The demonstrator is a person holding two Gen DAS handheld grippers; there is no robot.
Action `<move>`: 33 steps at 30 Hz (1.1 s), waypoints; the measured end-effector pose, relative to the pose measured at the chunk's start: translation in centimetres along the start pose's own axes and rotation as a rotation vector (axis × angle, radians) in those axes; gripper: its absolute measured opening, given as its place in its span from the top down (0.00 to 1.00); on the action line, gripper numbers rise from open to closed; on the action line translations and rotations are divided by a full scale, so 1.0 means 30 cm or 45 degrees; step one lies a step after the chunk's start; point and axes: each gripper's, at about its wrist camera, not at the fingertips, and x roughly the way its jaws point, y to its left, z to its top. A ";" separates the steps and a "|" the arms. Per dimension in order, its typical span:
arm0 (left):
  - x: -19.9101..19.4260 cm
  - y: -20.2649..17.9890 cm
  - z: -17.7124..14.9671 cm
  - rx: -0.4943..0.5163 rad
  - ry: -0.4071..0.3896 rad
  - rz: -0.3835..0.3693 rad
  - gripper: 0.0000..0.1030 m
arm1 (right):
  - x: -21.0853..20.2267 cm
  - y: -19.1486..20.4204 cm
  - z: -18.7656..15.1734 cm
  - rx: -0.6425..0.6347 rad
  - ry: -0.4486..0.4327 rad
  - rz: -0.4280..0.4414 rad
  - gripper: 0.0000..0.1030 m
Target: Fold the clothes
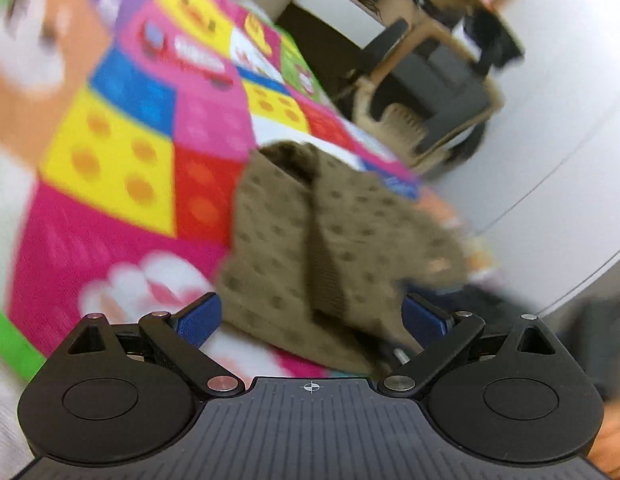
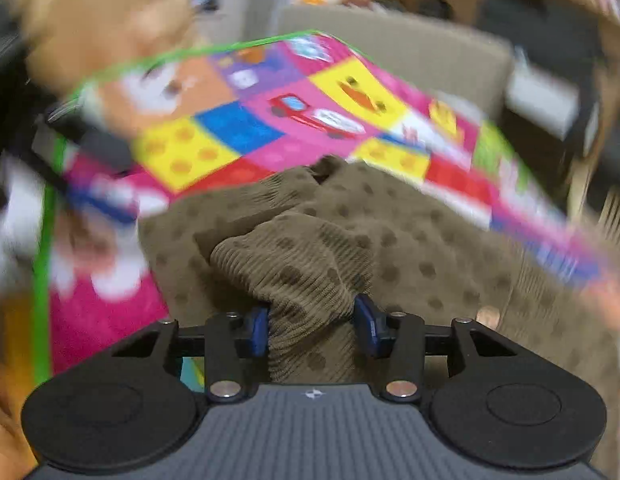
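An olive-brown knitted garment with darker dots (image 1: 342, 232) lies rumpled on a colourful play mat (image 1: 121, 152). In the left wrist view my left gripper (image 1: 314, 320) stands wide open low over the garment's near edge, and the cloth lies between its blue pads (image 1: 201, 320) without being pinched. In the right wrist view my right gripper (image 2: 312, 328) is shut on a bunched fold of the garment (image 2: 305, 272), which rises in a hump ahead of its pads (image 2: 257, 330). The rest of the garment (image 2: 430, 240) spreads out to the right. Both views are motion-blurred.
The mat (image 2: 245, 132) has bright squares and a green border (image 2: 41, 280). A blurred dark gripper body (image 2: 89, 140) crosses the left of the right wrist view. Beyond the mat stand a wooden-framed chair (image 1: 430, 92) and a beige box (image 2: 430, 56). A white wall (image 1: 562, 120) is at right.
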 end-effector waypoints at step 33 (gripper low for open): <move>0.192 0.049 0.070 -0.310 0.035 -0.193 0.03 | -0.051 0.064 0.006 -0.044 -0.046 0.133 0.30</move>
